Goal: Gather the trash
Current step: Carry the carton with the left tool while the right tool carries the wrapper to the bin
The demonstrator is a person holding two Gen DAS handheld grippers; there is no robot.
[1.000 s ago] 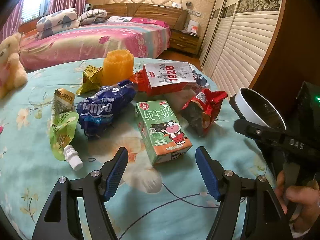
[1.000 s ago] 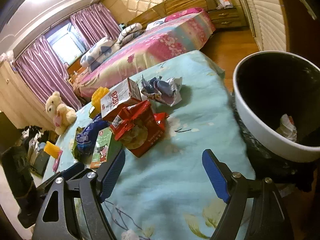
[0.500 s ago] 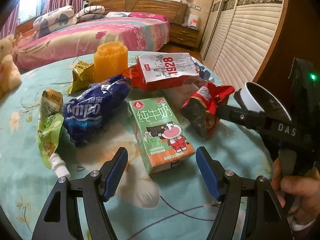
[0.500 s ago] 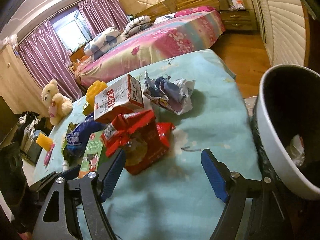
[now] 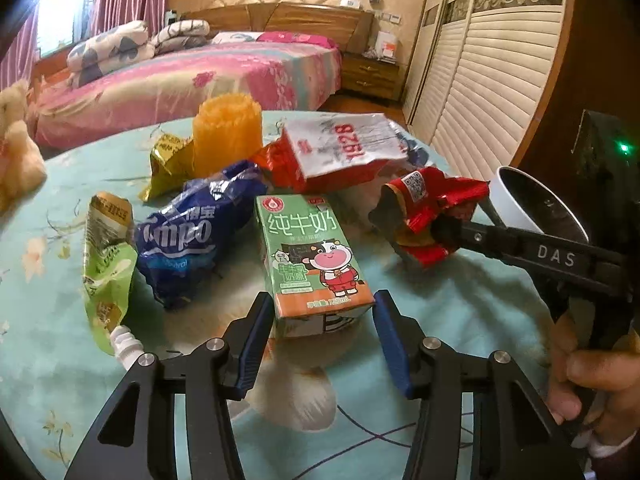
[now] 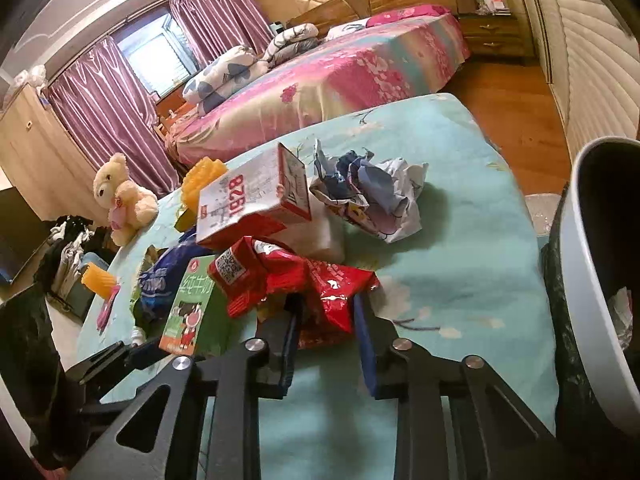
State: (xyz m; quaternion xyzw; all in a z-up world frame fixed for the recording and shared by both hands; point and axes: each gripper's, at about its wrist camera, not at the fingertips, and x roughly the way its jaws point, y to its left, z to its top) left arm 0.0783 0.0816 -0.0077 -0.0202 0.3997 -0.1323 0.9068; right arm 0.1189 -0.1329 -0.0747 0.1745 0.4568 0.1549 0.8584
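Observation:
Trash lies on a table with a teal flowered cloth (image 5: 60, 360). A green milk carton (image 5: 312, 256) lies between the fingers of my left gripper (image 5: 318, 312), which is narrowed around its near end; contact is unclear. My right gripper (image 6: 326, 312) has closed on a crumpled red snack bag (image 6: 296, 280), also seen in the left wrist view (image 5: 432, 208). A white bin with a black liner (image 6: 592, 280) stands off the table's right edge, with some trash inside.
A blue Tempo pack (image 5: 192, 232), green pouch (image 5: 106, 264), gold wrapper (image 5: 168, 160), orange cup (image 5: 226, 136), a "1928" box (image 5: 344, 148) and crumpled paper (image 6: 372, 192) lie on the table. A teddy bear (image 6: 124, 200) sits at its far left. A bed stands behind.
My left gripper moved forward to the milk carton and its fingers narrowed around it. My right gripper swung left from the bin to the red snack bag and closed on it.

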